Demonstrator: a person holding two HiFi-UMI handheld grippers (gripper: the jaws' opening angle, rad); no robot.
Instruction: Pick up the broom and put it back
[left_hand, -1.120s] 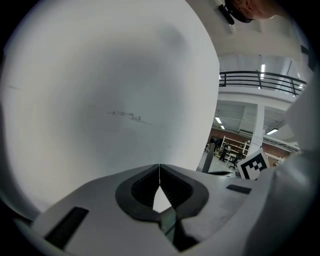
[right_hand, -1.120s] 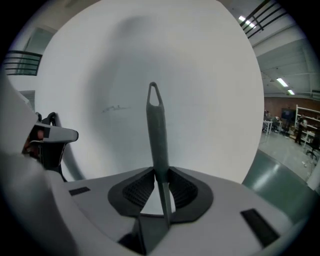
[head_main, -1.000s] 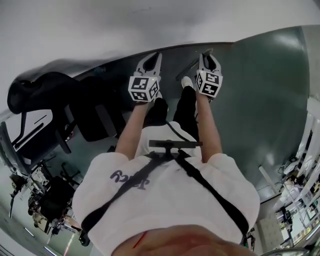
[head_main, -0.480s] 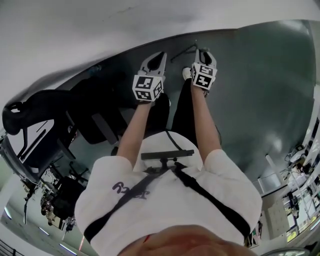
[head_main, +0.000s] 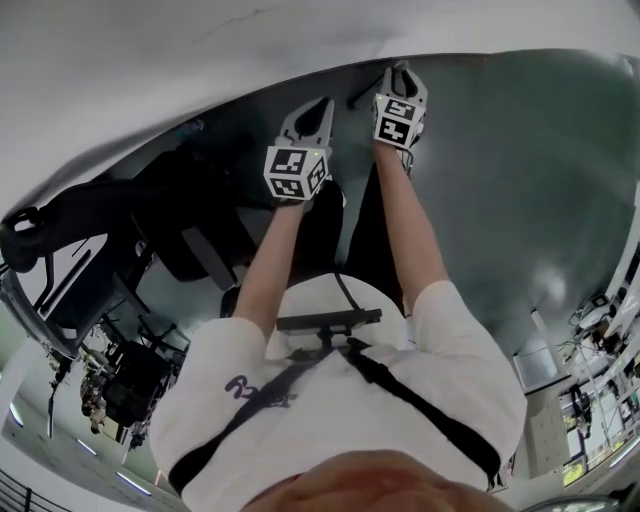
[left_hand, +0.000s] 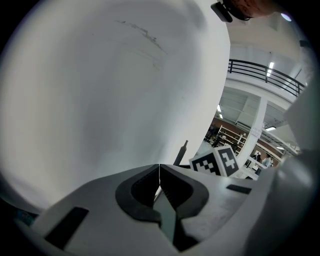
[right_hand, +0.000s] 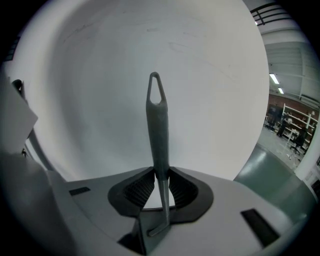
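My right gripper (right_hand: 160, 176) is shut on the broom's grey handle (right_hand: 156, 120). The handle stands up between the pads and ends in a hanging loop in front of the white wall. In the head view the right gripper (head_main: 400, 75) reaches to the foot of the wall, with a dark bit of the handle (head_main: 365, 97) beside it. The broom's head is hidden. My left gripper (left_hand: 159, 172) is shut with its jaws touching and nothing between them. It hangs a little lower left in the head view (head_main: 318, 108). From the left gripper view the handle's tip (left_hand: 181, 154) shows past the jaws.
A white wall (head_main: 200, 60) fills the space ahead above a dark green floor (head_main: 520, 200). A black office chair (head_main: 100, 215) stands at the left. The person's legs and a shoe are below the grippers. Shelves and desks lie far right.
Both grippers have moved up the picture toward the foot of the wall, the right one farther. The right gripper keeps its hold on the handle.
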